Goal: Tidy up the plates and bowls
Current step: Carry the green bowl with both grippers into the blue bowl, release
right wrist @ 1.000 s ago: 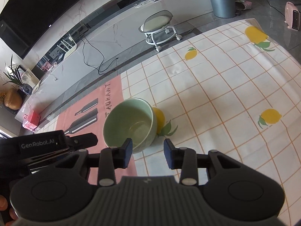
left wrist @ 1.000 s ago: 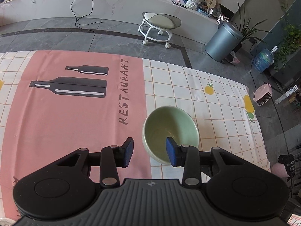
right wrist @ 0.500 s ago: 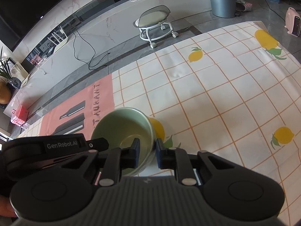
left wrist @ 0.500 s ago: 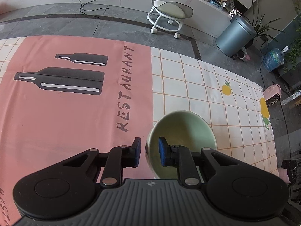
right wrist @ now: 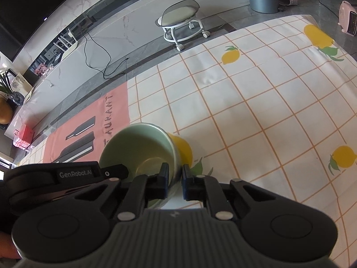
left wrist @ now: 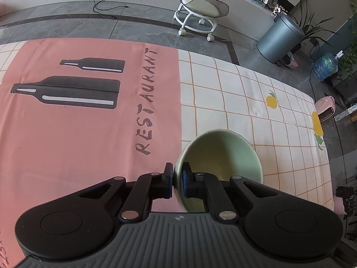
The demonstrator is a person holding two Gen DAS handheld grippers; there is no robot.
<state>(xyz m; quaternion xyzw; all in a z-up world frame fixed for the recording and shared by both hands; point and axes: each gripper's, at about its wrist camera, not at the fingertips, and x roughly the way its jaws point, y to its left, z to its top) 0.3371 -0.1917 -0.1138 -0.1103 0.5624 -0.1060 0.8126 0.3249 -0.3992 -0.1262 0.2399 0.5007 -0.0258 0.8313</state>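
A pale green bowl (left wrist: 223,156) stands on the tablecloth where the pink panel meets the lemon check. My left gripper (left wrist: 177,178) is shut on the bowl's left wall, one pad outside and one inside. In the right wrist view the same bowl (right wrist: 138,147) sits just ahead. There my right gripper (right wrist: 174,178) has the bowl's right wall between its pads, and its jaws are closing on it. The left gripper's black housing (right wrist: 73,174) shows at the bowl's left side. No other plates or bowls are in view.
The table carries a pink "RESTAURANT" panel (left wrist: 78,134) and a white check cloth with lemons (right wrist: 256,111). Beyond the far edge are a wheeled stool (left wrist: 200,11), a grey bin (left wrist: 281,38), a water jug (left wrist: 325,67) and a pink heater (left wrist: 325,109).
Both grippers came down to the bowl from opposite sides and their jaws closed from wide apart onto its walls. The bowl stayed in place.
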